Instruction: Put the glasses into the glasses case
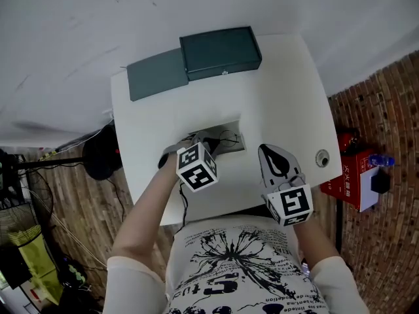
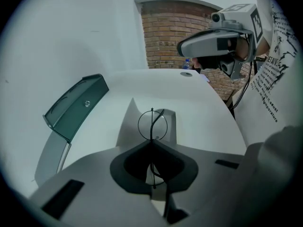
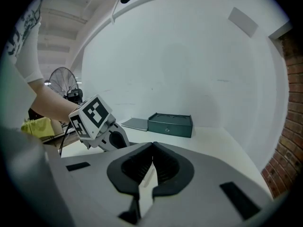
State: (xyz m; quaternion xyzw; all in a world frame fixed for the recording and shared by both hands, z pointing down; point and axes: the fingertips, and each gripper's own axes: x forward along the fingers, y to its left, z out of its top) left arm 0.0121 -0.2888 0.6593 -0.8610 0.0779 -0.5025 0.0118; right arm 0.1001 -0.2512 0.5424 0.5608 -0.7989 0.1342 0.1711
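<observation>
Dark-green glasses case (image 1: 219,52) open, upper centre of head view, long axis across frame, well beyond left gripper (image 2: 153,143). Left pinches wire glasses (image 2: 152,125), sits nearer; right gripper (image 3: 152,148) pressed together, empty.

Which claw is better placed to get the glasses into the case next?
Left, most likely: the left claw is shut on the glasses, with the open case ahead of it. The right claw is shut with nothing between its jaws.
</observation>
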